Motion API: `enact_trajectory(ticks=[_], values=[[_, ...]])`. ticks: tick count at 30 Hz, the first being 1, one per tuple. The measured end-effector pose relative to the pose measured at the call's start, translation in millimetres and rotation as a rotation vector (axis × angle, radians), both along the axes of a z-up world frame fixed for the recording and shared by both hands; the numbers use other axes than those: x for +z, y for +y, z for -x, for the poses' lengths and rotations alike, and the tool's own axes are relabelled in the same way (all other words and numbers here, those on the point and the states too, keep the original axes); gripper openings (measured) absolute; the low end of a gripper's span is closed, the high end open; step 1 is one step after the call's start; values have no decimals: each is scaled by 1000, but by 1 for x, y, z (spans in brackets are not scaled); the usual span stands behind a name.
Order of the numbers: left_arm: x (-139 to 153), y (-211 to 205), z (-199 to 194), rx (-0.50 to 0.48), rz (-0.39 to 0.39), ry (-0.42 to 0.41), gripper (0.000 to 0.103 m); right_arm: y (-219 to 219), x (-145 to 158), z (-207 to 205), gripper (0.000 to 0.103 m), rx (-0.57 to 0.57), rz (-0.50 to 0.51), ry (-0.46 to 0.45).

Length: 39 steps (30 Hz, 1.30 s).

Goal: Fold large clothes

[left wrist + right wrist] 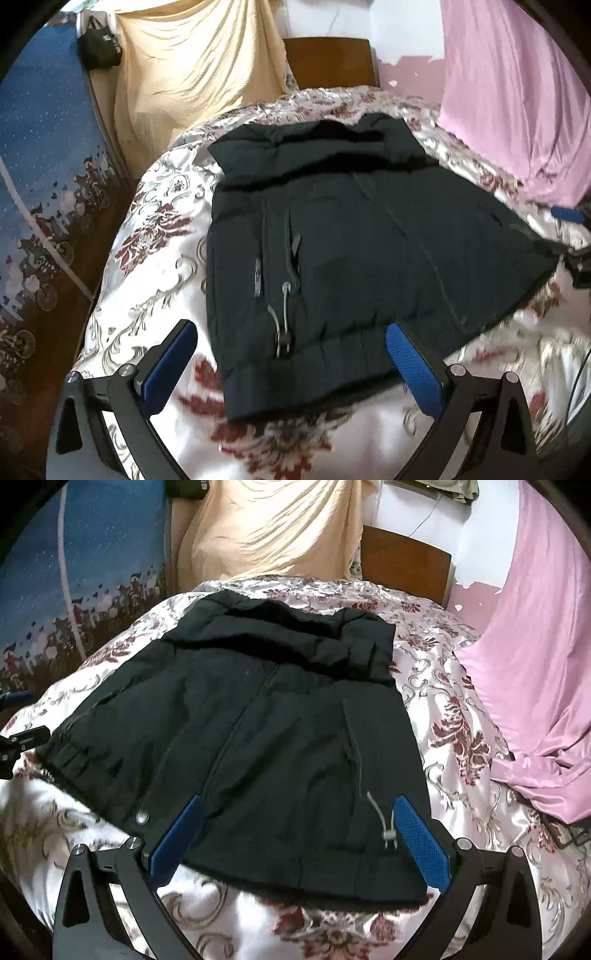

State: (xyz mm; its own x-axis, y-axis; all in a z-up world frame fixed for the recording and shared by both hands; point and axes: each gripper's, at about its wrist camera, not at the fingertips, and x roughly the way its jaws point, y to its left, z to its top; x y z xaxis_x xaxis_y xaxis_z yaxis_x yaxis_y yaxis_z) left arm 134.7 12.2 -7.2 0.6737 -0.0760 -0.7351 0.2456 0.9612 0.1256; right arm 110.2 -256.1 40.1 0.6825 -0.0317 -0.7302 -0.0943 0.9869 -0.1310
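A black padded jacket (354,236) lies flat on the flowered bedspread (155,236), sleeves folded in, collar at the far end, hem toward me. My left gripper (291,332) hovers open over the hem's left corner, its blue pads (413,365) wide apart with nothing between them. In the right wrist view the same jacket (258,720) fills the middle. My right gripper (297,805) is open above the hem's right part, near a grey drawcord toggle (388,834). Part of the right gripper (576,243) shows at the jacket's far right edge in the left wrist view.
A beige cloth (192,70) hangs over furniture behind the bed. A pink sheet (532,635) lies bunched on the right. A wooden headboard (328,62) stands at the back. A blue patterned curtain (40,155) runs along the left. A black bag (99,48) hangs at the upper left.
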Motion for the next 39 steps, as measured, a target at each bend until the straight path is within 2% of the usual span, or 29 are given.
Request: enact_trajectory(ticks=[5, 18, 23, 31, 35, 39], values=[[-15, 0, 11, 10, -47, 30, 103, -6, -18, 18, 101, -8, -11, 46], [-33, -4, 27, 33, -108, 61, 103, -14, -64, 57, 101, -53, 75, 130], [-38, -5, 30, 34, -116, 67, 103, -23, -69, 62, 101, -92, 20, 128], [-42, -6, 32, 34, -124, 70, 103, -28, -77, 62, 101, -120, -15, 135], [-42, -5, 34, 23, -123, 63, 103, -27, -75, 62, 101, -115, -2, 121], [-42, -4, 43, -16, -135, 40, 103, -22, -72, 58, 101, -90, 66, 110]])
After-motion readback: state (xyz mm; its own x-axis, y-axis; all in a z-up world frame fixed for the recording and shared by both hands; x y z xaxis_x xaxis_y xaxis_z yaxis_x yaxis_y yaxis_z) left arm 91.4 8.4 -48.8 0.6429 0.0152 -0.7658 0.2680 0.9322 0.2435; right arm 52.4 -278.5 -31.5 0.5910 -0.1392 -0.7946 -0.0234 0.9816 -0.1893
